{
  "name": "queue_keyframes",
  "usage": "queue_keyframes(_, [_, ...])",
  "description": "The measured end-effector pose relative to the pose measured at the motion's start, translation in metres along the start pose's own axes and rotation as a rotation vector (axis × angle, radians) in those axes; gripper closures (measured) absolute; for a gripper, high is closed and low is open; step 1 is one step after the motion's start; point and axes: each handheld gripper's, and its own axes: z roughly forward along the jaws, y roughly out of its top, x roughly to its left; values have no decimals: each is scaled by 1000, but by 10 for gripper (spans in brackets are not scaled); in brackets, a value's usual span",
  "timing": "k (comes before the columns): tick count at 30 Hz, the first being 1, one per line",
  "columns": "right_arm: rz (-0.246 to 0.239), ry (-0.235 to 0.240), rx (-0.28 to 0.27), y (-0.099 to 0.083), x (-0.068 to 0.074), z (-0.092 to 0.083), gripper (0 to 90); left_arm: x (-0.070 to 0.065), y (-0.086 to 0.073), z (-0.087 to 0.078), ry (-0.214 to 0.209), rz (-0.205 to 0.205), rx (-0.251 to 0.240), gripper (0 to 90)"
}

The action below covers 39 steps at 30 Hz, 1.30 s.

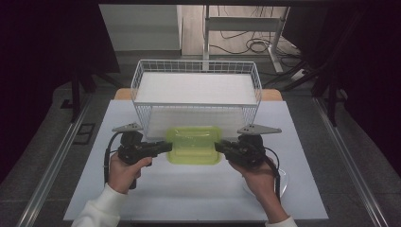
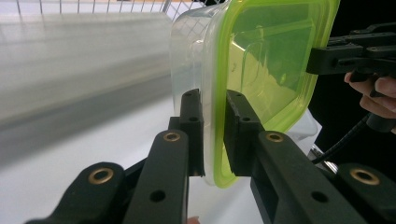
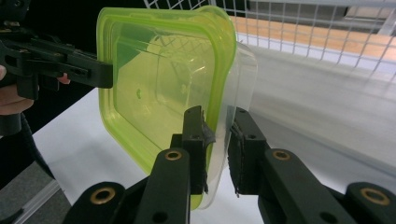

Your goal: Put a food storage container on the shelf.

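A clear plastic container (image 1: 194, 144) with a yellow-green lid hangs level just above the white table (image 1: 189, 198), in front of the wire basket. My left gripper (image 1: 169, 146) is shut on its left rim and my right gripper (image 1: 218, 146) on its right rim. In the left gripper view the jaws (image 2: 215, 135) pinch the lid's edge and the clear wall of the container (image 2: 266, 60), with the other gripper (image 2: 322, 60) on the far rim. In the right gripper view the jaws (image 3: 217, 144) clamp the near rim of the container (image 3: 159, 79).
A white wire basket (image 1: 196, 105) with a white lining stands at the back of the table, directly behind the container. A pale round object (image 1: 283, 185) lies by the right wrist. Dark floor and metal rails flank the table.
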Motion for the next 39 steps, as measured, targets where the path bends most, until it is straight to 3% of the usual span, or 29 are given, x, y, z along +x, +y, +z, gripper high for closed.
queue_keyframes(10, [-10,-12,-37,30,-6,-11,775,-7,42,-3,-3,39,-17,799])
queue_keyframes(26, [-30,-8,-88,73,-19,-20,774,-11,94,-9,-11,63,-45,800])
queue_keyframes(32, [-8,21,-85,100,-27,-15,776,-3,118,-13,-11,43,-48,801])
queue_keyframes(39, [17,49,-80,118,-40,-5,779,12,138,-9,-23,18,-35,801])
